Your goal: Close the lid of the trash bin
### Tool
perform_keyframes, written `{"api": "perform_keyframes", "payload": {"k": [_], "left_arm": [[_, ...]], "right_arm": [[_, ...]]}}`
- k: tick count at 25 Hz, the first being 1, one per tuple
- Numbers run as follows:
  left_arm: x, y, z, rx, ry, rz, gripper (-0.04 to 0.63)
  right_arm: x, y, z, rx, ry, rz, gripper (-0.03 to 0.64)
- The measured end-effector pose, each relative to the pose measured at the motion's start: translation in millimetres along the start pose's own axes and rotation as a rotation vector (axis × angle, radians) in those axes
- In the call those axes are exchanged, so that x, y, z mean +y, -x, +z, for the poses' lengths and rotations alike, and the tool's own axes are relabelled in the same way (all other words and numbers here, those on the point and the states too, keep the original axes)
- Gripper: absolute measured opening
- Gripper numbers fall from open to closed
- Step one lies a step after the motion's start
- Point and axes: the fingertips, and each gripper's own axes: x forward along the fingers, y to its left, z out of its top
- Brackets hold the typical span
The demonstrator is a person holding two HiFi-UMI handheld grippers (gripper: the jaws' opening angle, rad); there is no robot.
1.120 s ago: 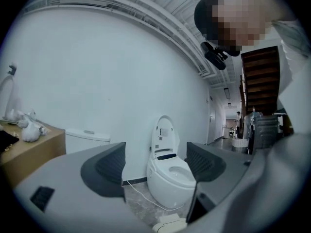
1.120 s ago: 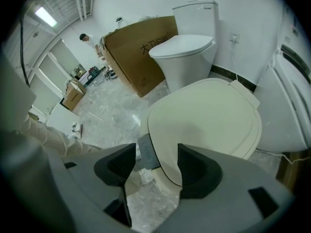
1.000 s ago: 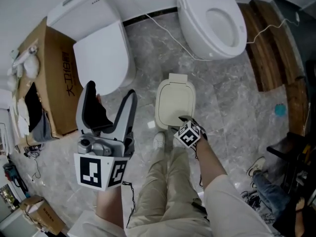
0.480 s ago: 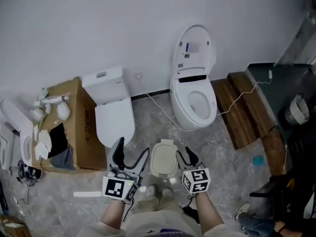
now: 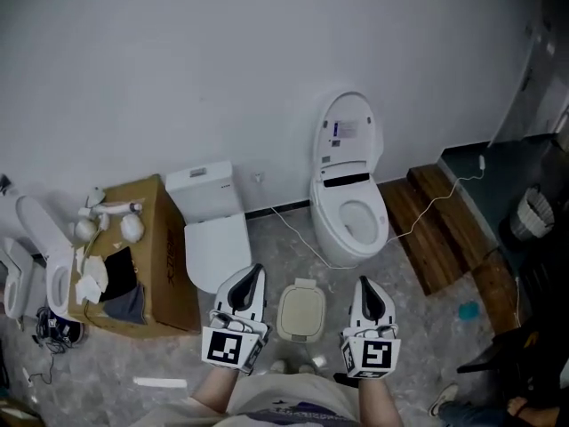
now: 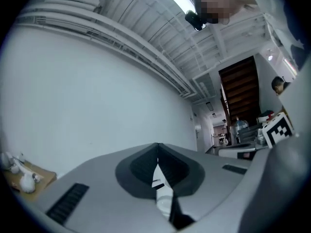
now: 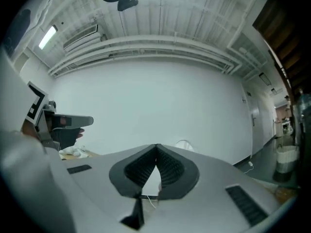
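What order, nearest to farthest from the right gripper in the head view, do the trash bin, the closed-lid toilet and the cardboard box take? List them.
From the right gripper:
1. trash bin, just to its left, lid down.
2. closed-lid toilet, farther left, against the wall.
3. cardboard box, farthest left.

Both grippers are held side by side low in the head view, close to the person's body, pointing forward and roughly level.

Left gripper (image 5: 250, 278): jaws together, tips touching, nothing between them.

Right gripper (image 5: 366, 287): same, jaws pressed together and empty. The two grippers are apart and not touching.
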Motion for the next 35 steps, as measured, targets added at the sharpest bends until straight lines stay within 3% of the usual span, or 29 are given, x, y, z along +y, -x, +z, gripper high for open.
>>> {"api": "perform_keyframes", "payload": {"k": [3,8,35], "left_arm": [[-6.4,-6.4,8.7,-0.028,-0.003,-0.002,-0.002],[-11.3,-5.2,-1.3,0.015,0.002,-0.019,-0.002],[0.0,-1.8,-2.8,0.024,0.008,0.007,-0.002]], "right_arm": [[1.6,-0.3,5.6,-0.013,-0.004,-0.009,0.009],[10.1,1.7,3.5,-0.007,-0.018,-0.001,0.009],[15.2,-1.8,15.2,-0.05,-0.021,0.013,0.005]]}}
